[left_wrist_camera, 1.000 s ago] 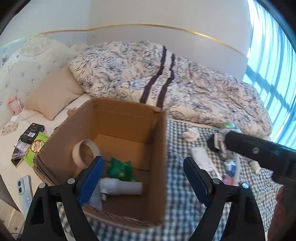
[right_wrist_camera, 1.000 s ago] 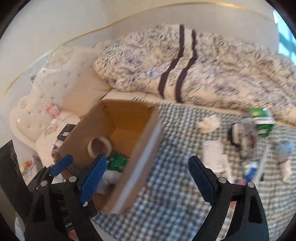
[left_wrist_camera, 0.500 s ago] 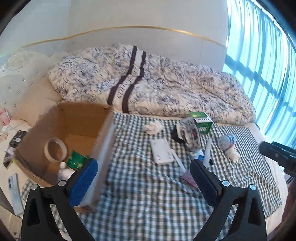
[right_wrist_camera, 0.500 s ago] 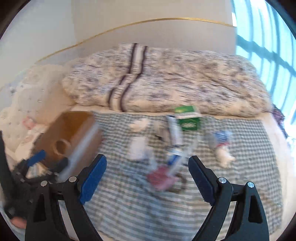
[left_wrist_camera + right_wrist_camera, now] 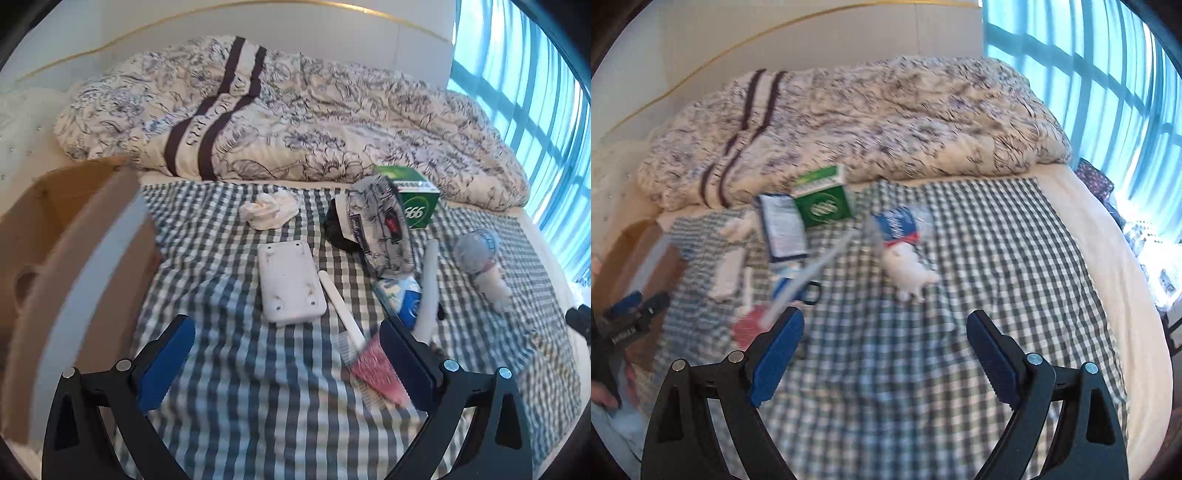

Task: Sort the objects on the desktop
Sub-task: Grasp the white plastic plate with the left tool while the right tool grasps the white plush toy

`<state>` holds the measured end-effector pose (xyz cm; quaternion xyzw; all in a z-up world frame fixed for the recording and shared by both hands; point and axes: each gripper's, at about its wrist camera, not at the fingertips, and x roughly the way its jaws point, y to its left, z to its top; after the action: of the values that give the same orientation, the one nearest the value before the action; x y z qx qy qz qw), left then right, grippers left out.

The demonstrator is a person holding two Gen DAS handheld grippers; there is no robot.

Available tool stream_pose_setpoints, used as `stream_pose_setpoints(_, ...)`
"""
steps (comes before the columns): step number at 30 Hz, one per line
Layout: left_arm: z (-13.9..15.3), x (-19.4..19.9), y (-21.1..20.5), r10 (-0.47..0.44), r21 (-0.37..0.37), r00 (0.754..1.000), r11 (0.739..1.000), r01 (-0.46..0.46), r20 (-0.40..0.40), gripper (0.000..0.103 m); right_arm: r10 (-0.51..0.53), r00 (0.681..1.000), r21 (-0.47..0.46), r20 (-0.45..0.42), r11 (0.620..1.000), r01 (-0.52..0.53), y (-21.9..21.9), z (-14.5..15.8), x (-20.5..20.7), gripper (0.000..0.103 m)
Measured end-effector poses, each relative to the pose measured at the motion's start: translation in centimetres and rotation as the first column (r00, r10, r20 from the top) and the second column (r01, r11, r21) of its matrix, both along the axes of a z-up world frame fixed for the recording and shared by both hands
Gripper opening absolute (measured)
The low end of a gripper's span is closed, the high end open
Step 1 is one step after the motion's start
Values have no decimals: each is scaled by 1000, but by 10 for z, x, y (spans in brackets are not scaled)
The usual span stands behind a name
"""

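Both tools are hanging spread wide above the checked cloth on the bed, pinching nothing: the left tool (image 5: 286, 354) is hovering over bare cloth in front of the white plastic plate (image 5: 290, 282), and the right tool (image 5: 884, 349) is hovering over the open stretch of checked cloth (image 5: 979, 258) nearer the window (image 5: 1108, 85).

At the far left of the left wrist view the cardboard box (image 5: 55, 266) is standing open on the cloth edge; its inside is blurring out, so I cannot tell what it is holding, apart from a round cut-out showing in one wall.

The things to sort are lying in a loose cluster on the cloth, outside the box. A crumpled tissue (image 5: 267, 210) is sitting just behind the white plate. A printed foil pouch (image 5: 380, 225) is leaning against a green carton (image 5: 417, 199) close to the floral duvet (image 5: 295, 110). Just beside the plate a white flat stick (image 5: 341, 304) is lying, with a long white tube (image 5: 428, 284) crossing a blue-and-white packet (image 5: 404, 295), and a red pouch (image 5: 376, 369) is lying partly behind the left tool's right finger. A small white plush toy in a blue wrapper (image 5: 480, 262) is lying apart, towards the window
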<state>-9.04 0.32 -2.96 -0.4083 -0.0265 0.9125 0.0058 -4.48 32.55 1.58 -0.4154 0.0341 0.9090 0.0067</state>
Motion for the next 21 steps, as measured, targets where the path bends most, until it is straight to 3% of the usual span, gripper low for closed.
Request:
stream_pose_setpoints(8, -49, -54, 0, 21, 30, 994, 999, -24, 111, 103, 19, 996, 124, 84, 992, -30, 1, -52, -49, 90)
stream_pose_setpoints(14, -70, -76, -1, 29, 50, 991, 998, -36, 131, 103, 13, 995, 166, 100, 986, -30, -8, -75, -89, 90)
stream_pose_setpoints(17, -83, -90, 3, 49, 37, 987, 998, -55, 151, 103, -6, 995, 265, 100, 964, -20, -18, -91, -111, 90)
stream_pose_setpoints(19, -93, -98, 7, 49, 27, 983, 998, -54, 179, 103, -32, 992, 319, 124, 948, -9, -22, -106, -126, 86)
stream_pose_setpoints(21, -96, -102, 10, 42, 19, 984, 999, -46, 174, 103, -46, 986, 319, 162, 948, -8, -23, -118, -135, 68)
